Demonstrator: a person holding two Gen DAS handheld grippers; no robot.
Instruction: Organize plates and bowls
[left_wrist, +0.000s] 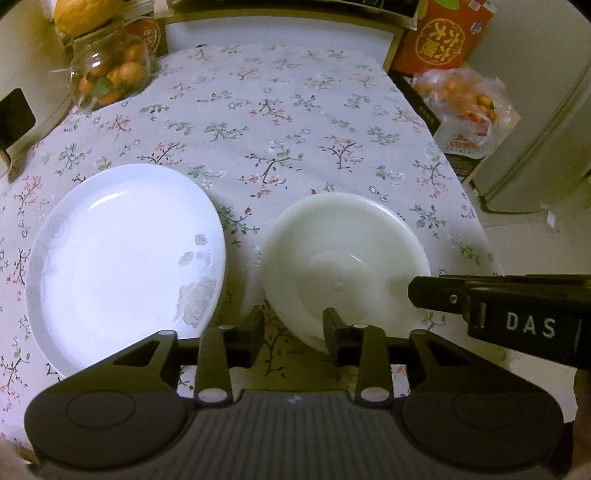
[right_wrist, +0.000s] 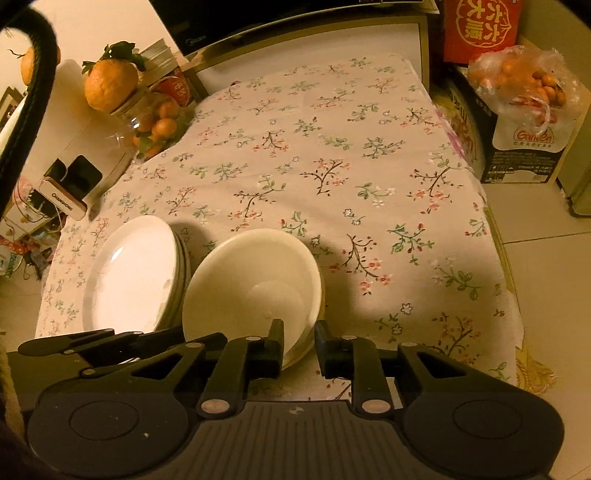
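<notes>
Two stacks: plates (left_wrist: 125, 258) on the left, bowls (left_wrist: 343, 266) just beside them, a narrow strip of cloth between.
Left gripper (left_wrist: 293, 334): fingers apart, astride the bowls' near rim, pads not pressing.
Right gripper (right_wrist: 299, 349): fingers slightly apart at the bowls' near right rim; left finger overlaps the rim, contact unclear.
Edges: both stacks sit near the front edge of the table (right_wrist: 369, 177).
Open room: far half and right side of the floral cloth are bare.
Surroundings: fruit jar (left_wrist: 110, 74) at far left corner; red box (left_wrist: 443, 37) and bag (left_wrist: 465, 99) of oranges off the right edge; tiled floor (right_wrist: 546, 277) right.
</notes>
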